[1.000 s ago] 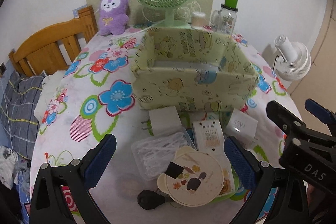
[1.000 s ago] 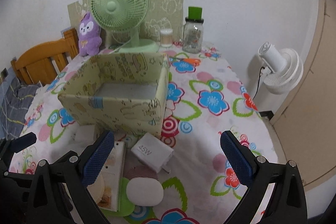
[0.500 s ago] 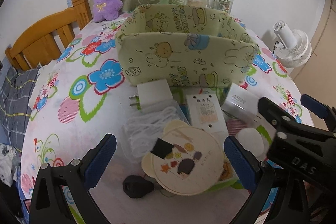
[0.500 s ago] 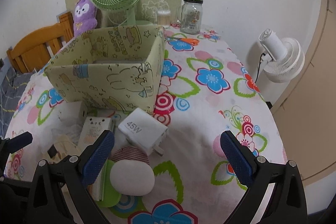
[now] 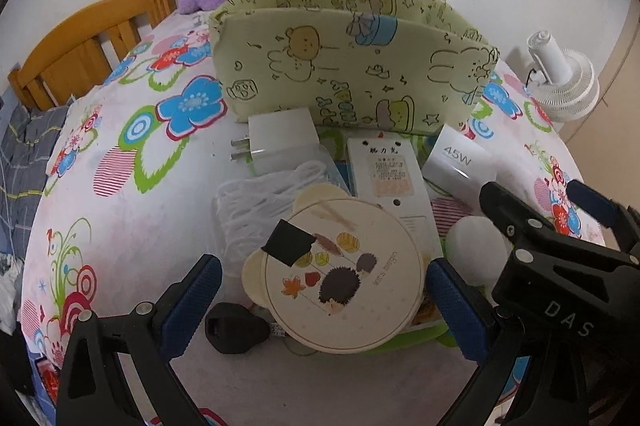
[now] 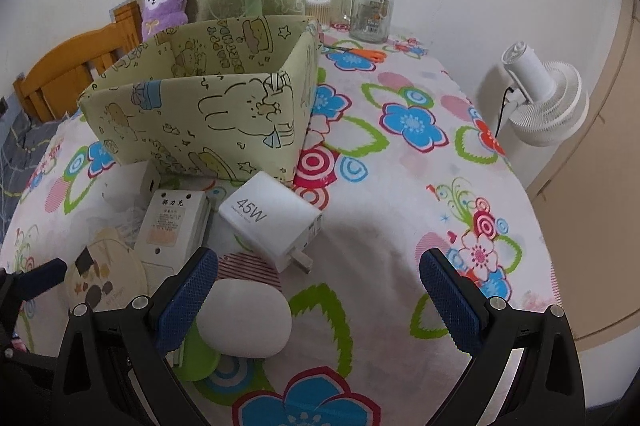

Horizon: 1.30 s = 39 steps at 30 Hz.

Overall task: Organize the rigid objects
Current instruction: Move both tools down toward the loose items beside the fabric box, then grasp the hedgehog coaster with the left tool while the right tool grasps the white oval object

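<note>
On the flowered bench [image 6: 400, 194], a black key fob [image 5: 234, 332] lies at the left of the cluster, just beside the round bear-eared lid [image 5: 340, 274]. The left hand-held gripper [image 5: 324, 302] hangs over that lid with its jaws spread wide, gripping nothing. Behind the lid sit a bag of white cord [image 5: 264, 202], a plain white plug [image 5: 280, 138] and a white timer box [image 5: 386, 170] (its label is too small to read). Next comes the 45W charger [image 6: 270, 220], prongs toward the camera, with a white oval case [image 6: 244, 322] nearer. The right hand-held gripper [image 6: 318, 300] is likewise wide open and empty, the oval case by its left finger. The cartoon-printed storage box [image 6: 200, 118] stands just behind the whole cluster.
</note>
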Each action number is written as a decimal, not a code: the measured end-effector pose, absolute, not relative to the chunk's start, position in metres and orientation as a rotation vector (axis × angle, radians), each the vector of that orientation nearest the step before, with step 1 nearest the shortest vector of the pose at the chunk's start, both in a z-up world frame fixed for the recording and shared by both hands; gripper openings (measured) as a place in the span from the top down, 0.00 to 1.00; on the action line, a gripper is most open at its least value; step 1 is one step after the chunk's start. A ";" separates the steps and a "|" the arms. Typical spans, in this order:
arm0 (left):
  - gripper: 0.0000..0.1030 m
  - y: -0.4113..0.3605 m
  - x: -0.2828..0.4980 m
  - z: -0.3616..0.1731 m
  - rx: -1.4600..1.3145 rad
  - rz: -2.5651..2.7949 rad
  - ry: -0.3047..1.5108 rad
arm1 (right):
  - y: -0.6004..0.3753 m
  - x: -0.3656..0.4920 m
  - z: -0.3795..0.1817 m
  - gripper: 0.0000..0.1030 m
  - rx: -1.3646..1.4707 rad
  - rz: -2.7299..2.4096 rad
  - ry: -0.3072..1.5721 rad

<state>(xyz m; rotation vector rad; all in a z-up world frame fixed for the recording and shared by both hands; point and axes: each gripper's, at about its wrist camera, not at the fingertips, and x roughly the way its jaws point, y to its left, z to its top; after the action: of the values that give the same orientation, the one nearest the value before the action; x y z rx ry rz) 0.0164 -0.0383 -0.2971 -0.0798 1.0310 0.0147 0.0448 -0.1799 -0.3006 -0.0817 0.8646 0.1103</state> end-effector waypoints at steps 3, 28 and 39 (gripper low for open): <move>0.03 -0.041 0.013 -0.296 -0.067 0.015 1.010 | -0.181 0.045 -0.305 0.01 -0.068 0.107 0.881; 0.17 -0.036 0.003 -0.291 0.008 -0.061 0.987 | -0.162 0.041 -0.325 0.21 0.026 0.084 0.968; 0.17 -0.036 0.004 -0.291 0.017 -0.083 0.992 | -0.152 0.039 -0.323 0.45 0.053 0.072 0.975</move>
<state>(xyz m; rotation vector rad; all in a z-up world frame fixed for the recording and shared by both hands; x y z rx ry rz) 0.0041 -0.0362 -0.2911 0.0172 0.9924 -0.0831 0.0390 -0.1523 -0.3232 0.0529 0.9754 0.0717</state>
